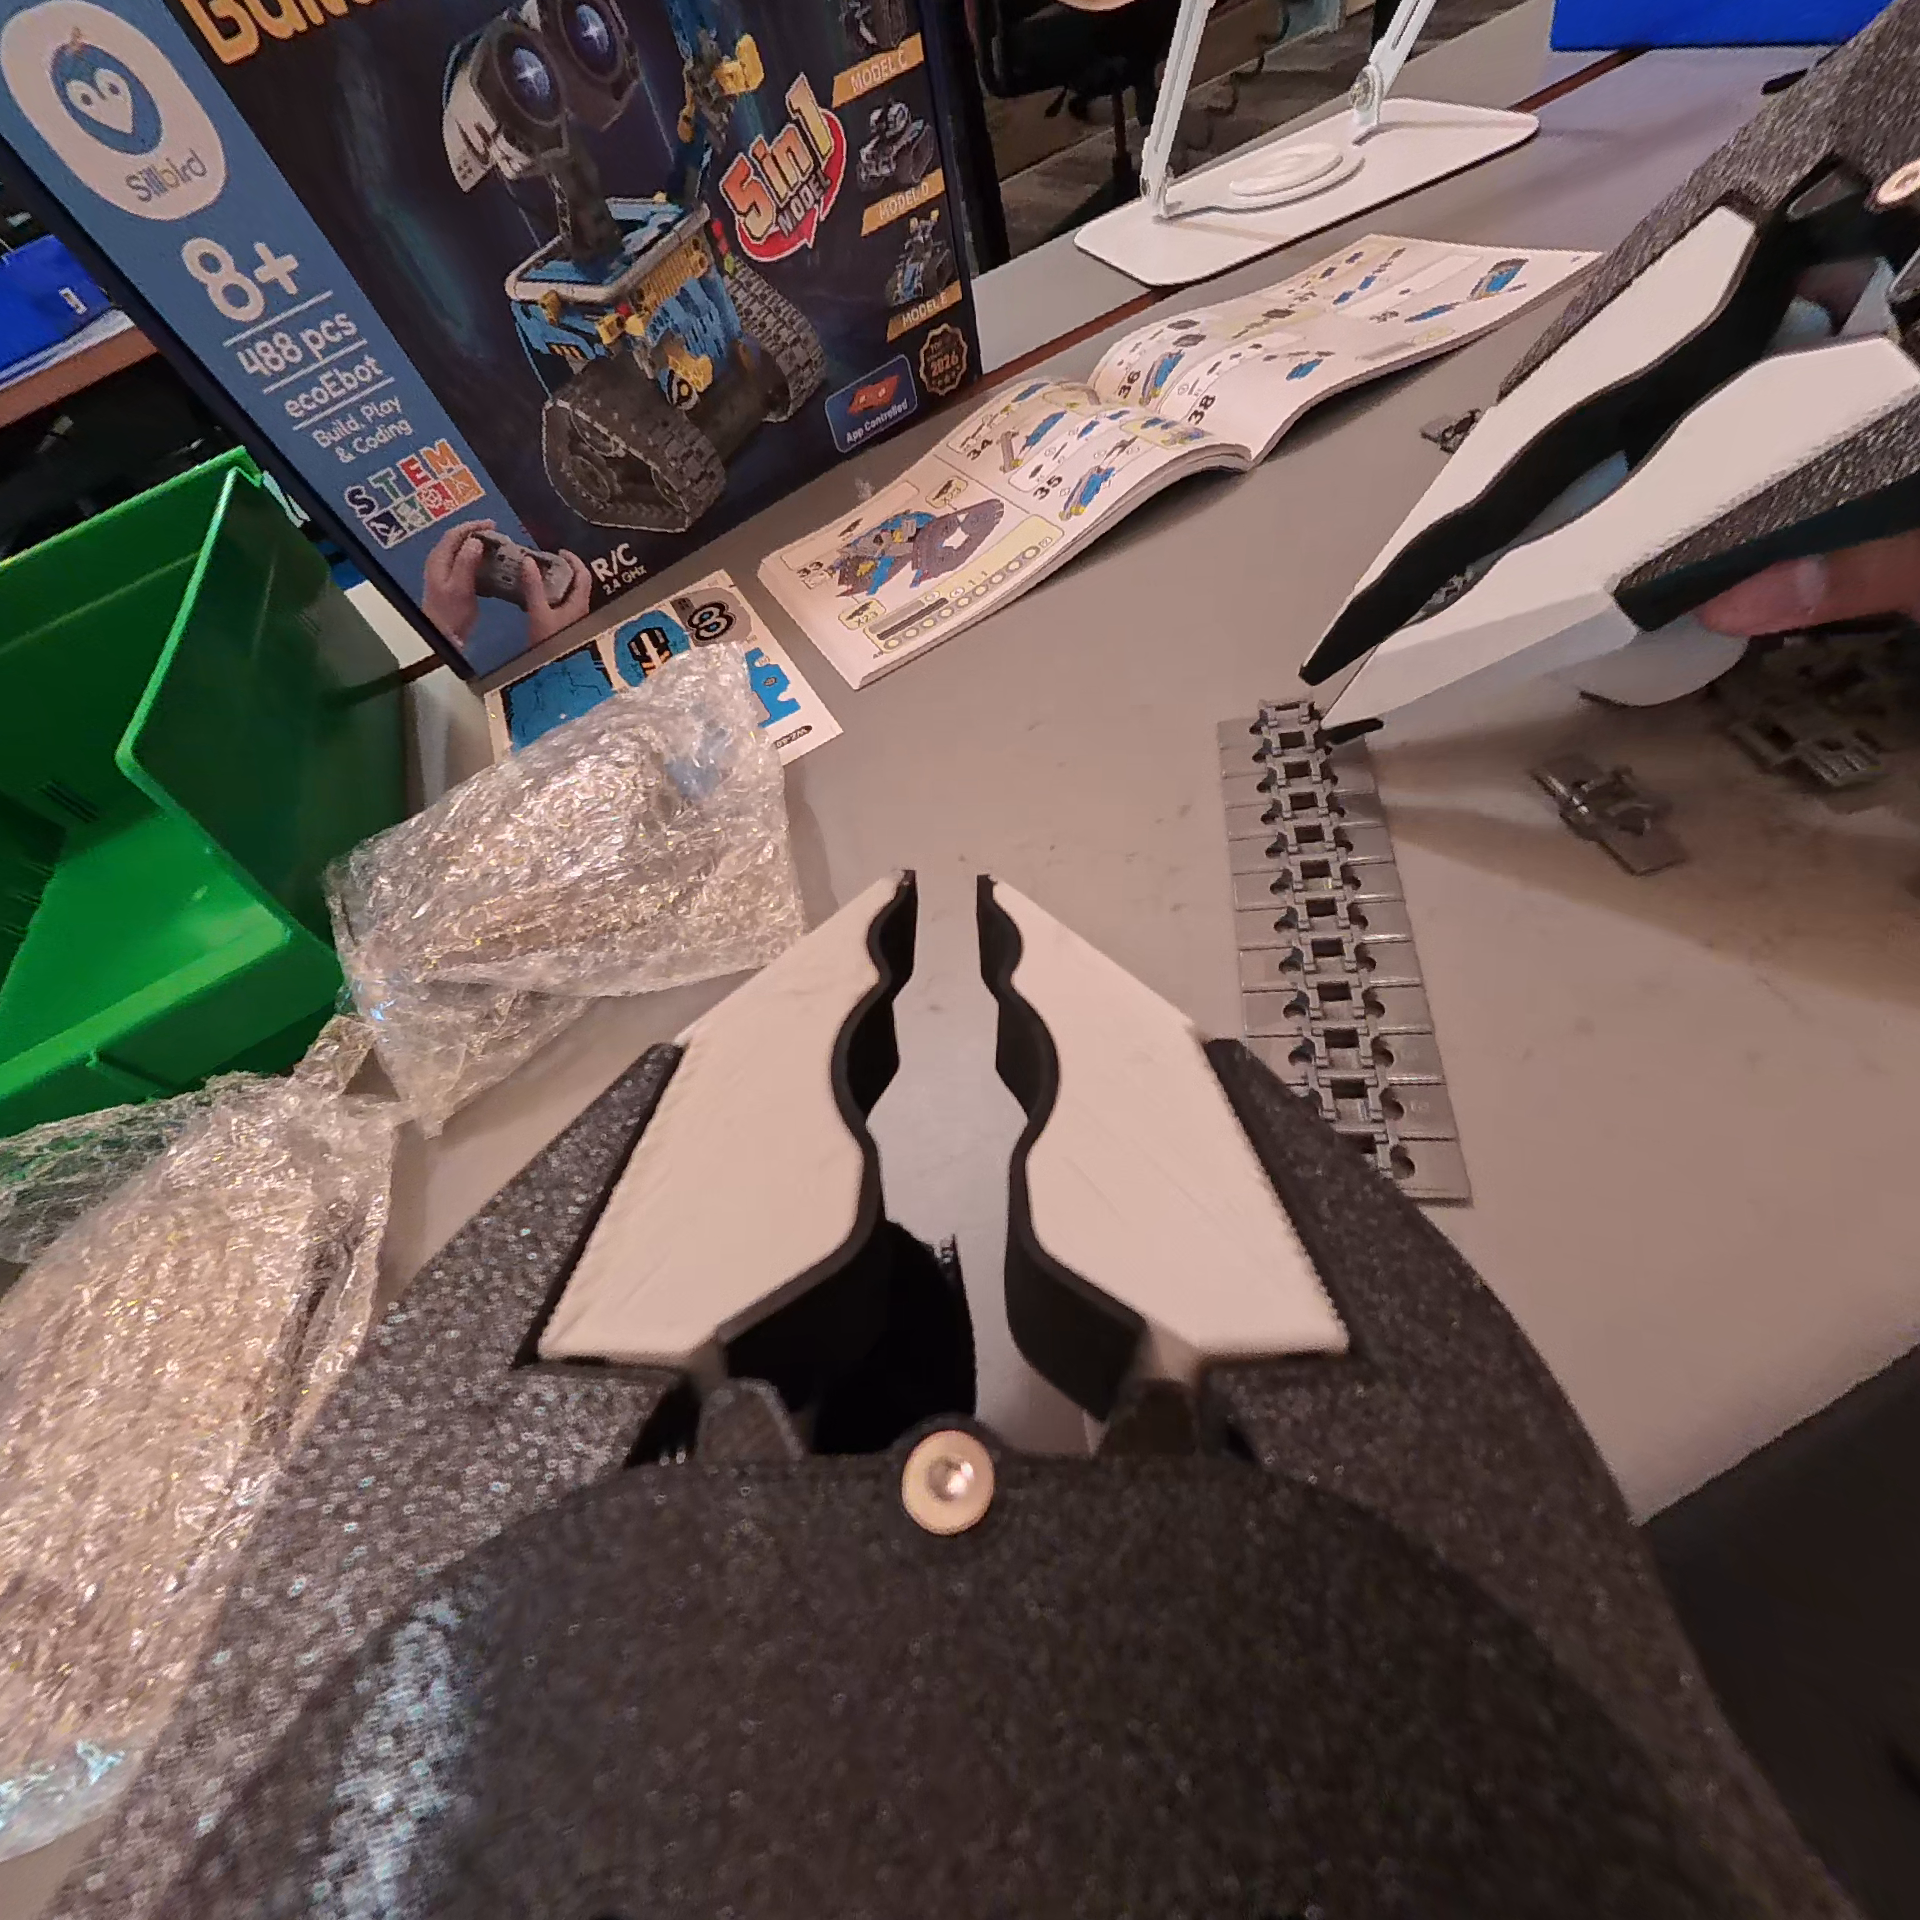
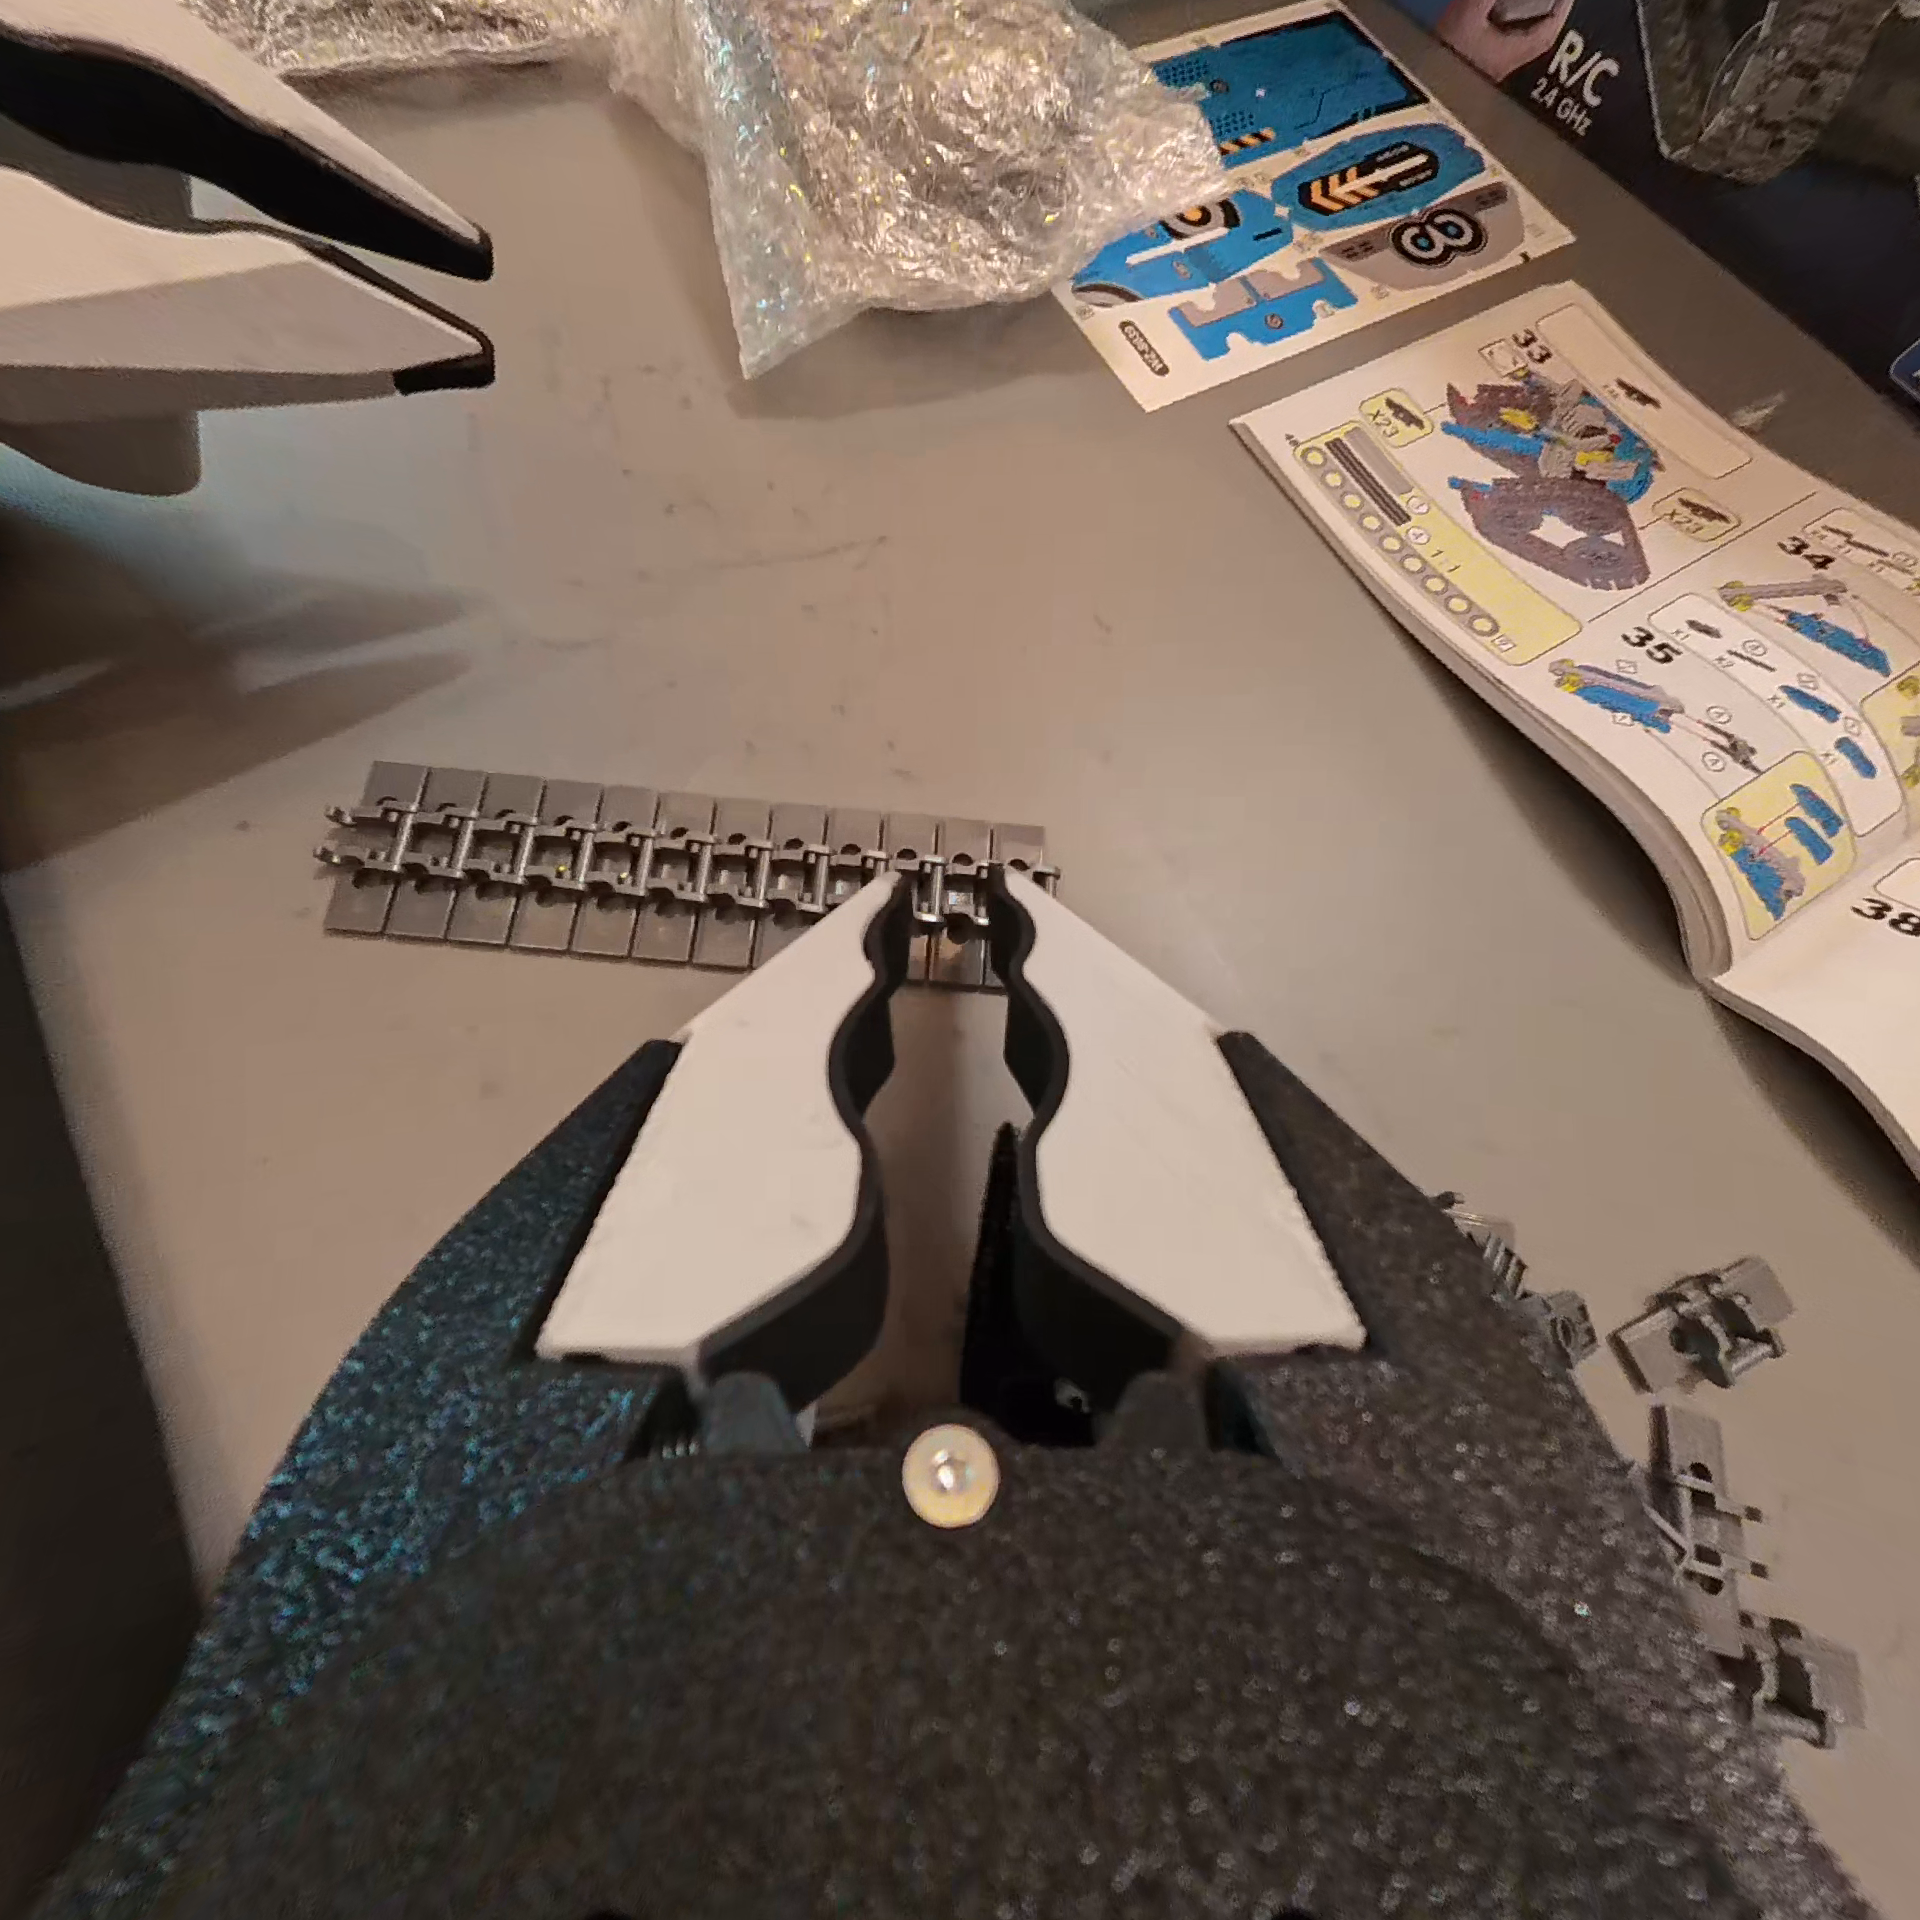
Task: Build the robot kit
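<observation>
Two grippers work over a grey table (image 1: 1039, 790) crowded with a building set's contents. Largest is the toy kit box (image 1: 582, 260) standing at the back, with a green plastic bin (image 1: 156, 779) beside it. An open instruction booklet (image 2: 1621, 665) lies flat, then crumpled clear plastic bags (image 1: 561, 862), then a sticker sheet (image 2: 1309, 208) partly under one bag.

Smaller still is the grey tread strip (image 2: 623, 873), a row of snapped-together plastic track links lying flat on the table. It looks light, stiff within each link but hinged between them, so it would likely sag or curl if lifted by one end; a grip across the raised central spine seems surer than on the thin flat plates.

Loose track links (image 2: 1704, 1340) lie scattered near the right gripper (image 2: 940, 883), whose tips sit at one end of the strip, parted narrowly with a link's spine between them; whether they actually pinch it I cannot tell. The left gripper (image 1: 945, 883) hovers above bare table beside the strip, slightly parted and holding nothing.
</observation>
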